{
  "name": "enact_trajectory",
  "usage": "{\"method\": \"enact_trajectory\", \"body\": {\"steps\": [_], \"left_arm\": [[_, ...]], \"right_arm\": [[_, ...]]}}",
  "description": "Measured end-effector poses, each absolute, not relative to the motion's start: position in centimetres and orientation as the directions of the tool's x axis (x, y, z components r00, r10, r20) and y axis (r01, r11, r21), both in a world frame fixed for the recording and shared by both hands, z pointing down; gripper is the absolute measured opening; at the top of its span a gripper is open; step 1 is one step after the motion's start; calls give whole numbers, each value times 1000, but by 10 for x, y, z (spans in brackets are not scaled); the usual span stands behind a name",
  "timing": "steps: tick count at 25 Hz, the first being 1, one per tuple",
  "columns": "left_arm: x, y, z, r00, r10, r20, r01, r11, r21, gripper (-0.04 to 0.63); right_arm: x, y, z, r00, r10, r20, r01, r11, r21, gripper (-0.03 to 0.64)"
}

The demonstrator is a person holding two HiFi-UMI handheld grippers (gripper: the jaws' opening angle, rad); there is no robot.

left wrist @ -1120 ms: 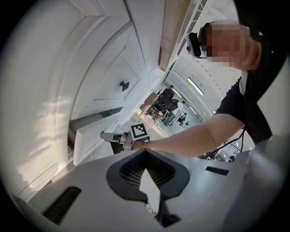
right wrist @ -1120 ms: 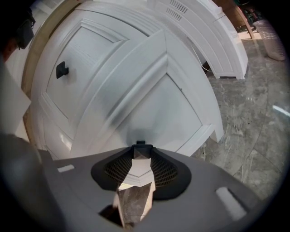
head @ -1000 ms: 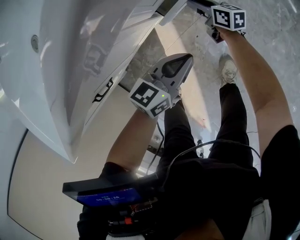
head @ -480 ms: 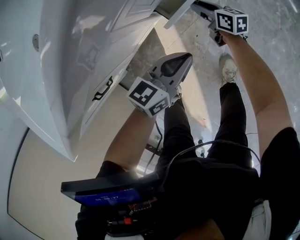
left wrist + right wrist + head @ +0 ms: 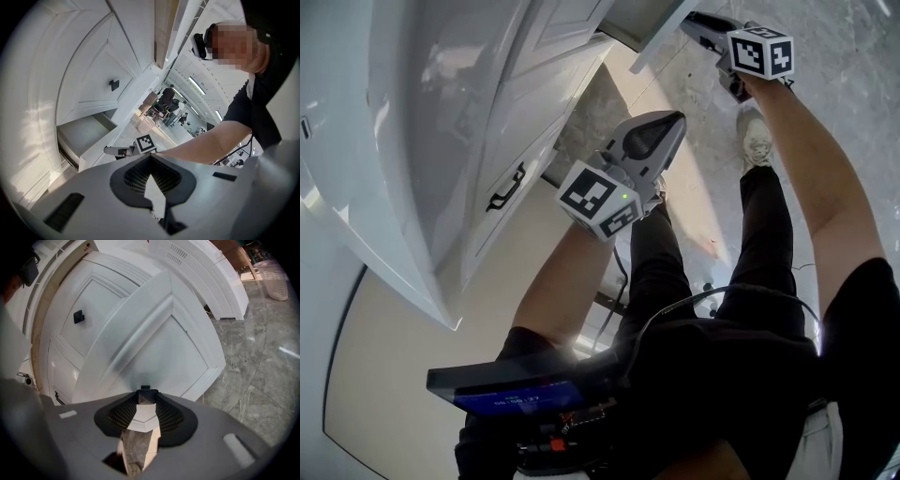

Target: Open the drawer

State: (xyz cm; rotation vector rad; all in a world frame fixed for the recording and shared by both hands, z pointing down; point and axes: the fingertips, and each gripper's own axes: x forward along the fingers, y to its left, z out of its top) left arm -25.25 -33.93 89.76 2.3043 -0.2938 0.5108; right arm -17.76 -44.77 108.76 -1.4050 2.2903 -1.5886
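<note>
Right hand-held gripper [image 5: 146, 393] is clenched on the small black knob [image 5: 146, 387] of the white panelled drawer [image 5: 154, 348], which juts out of the white cabinet [image 5: 89, 310]. Only the left gripper view shows the drawer's bare inside. Left hand-held gripper [image 5: 150, 157] is clenched on nothing, well apart from the drawer.

right gripper [image 5: 146, 393] on drawer [image 5: 159, 343] knob [image 5: 146, 388]
</note>
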Motion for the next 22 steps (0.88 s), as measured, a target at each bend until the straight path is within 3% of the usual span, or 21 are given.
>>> {"method": "enact_trajectory", "body": {"steps": [22], "left_arm": [[-232,-333,895,903,-43,428,-331,-706,626,-9]], "right_arm": [[-169,-421,1089,-605,-654,454,-646,69,-760,126]]}}
